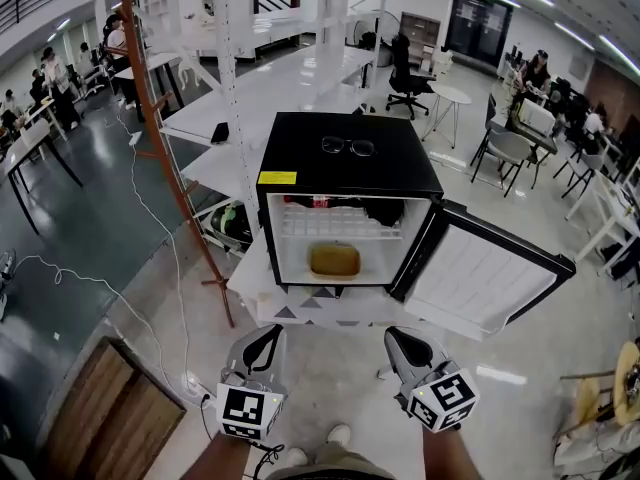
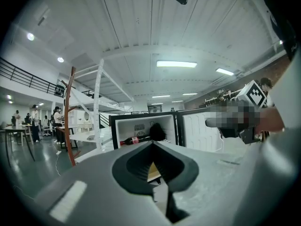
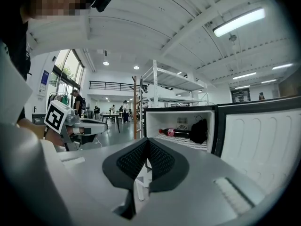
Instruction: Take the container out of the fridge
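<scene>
A black mini fridge [image 1: 300, 138] stands on a low white table with its door [image 1: 488, 273] swung open to the right. A yellowish container [image 1: 334, 260] sits on the fridge's lower floor, under a wire shelf; a sliver of it [image 2: 153, 172] shows between the left jaws. My left gripper [image 1: 262, 352] and right gripper [image 1: 404, 350] hover side by side in front of the fridge, well short of its opening. Both point at it with jaw tips together and nothing held. In their own views, the left gripper [image 2: 153, 145] and right gripper [image 3: 148, 141] face the open cavity.
A cola bottle [image 3: 175, 133] and a black object [image 3: 199, 131] lie on the upper wire shelf. Glasses [image 1: 348, 147] rest on the fridge top. White shelving posts [image 1: 235, 88] and a rust-coloured ladder [image 1: 165, 158] stand to the left. Chairs and desks stand at the right.
</scene>
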Motion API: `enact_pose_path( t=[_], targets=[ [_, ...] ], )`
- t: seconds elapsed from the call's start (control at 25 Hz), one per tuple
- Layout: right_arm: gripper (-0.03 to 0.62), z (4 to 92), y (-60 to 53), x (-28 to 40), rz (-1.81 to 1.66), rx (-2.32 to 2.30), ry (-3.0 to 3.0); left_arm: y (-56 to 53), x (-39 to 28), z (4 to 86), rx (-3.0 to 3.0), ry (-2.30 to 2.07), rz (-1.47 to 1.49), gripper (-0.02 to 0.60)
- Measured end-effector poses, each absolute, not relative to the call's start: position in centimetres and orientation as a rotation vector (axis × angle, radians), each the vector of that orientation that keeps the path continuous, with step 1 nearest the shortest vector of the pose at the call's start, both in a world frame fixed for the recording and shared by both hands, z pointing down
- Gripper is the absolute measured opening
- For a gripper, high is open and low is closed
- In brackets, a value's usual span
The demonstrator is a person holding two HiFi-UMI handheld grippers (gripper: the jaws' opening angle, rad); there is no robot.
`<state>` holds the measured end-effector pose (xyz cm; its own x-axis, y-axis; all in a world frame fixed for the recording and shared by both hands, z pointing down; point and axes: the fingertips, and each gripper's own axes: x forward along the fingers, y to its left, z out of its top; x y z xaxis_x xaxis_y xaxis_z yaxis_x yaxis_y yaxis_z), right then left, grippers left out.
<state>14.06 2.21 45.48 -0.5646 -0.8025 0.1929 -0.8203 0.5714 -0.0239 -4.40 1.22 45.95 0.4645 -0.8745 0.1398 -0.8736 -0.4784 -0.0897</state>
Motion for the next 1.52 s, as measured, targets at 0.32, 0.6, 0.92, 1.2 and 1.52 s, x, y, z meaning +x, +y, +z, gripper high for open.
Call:
enact_pose_path(
  t=[0.32,0.6,0.92,1.2,1.52],
  targets=[
    [0.026,44.9,-0.3,14.7,0.159,1.310,-2.681,-1.5,-4.0,44.1,-2.631,1.651,-0.243,0.002],
    [0.026,44.5,-2.3,15.6,0.158,1.268,-2.727,-2.6,-2.5,44.2,-2.597,1.676,-0.280,0.002],
    [0.026,44.9,-3.4,15.3,0.149,1.192,-2.764,-3.0,-1.1,44.9,-2.573,1.704,-0.326,0.002],
    [0.026,46.0,-4.6,15.2,0.140,1.216,-2.718,-3.8,-1.7,45.7,-2.569,1.729,-0.342,0.002],
    [0.026,46.1,-6.5,14.8,0.164,1.259,-2.688,-6.1,-1.9,45.7,-2.594,1.699,-0.350,0.000]
  ],
)
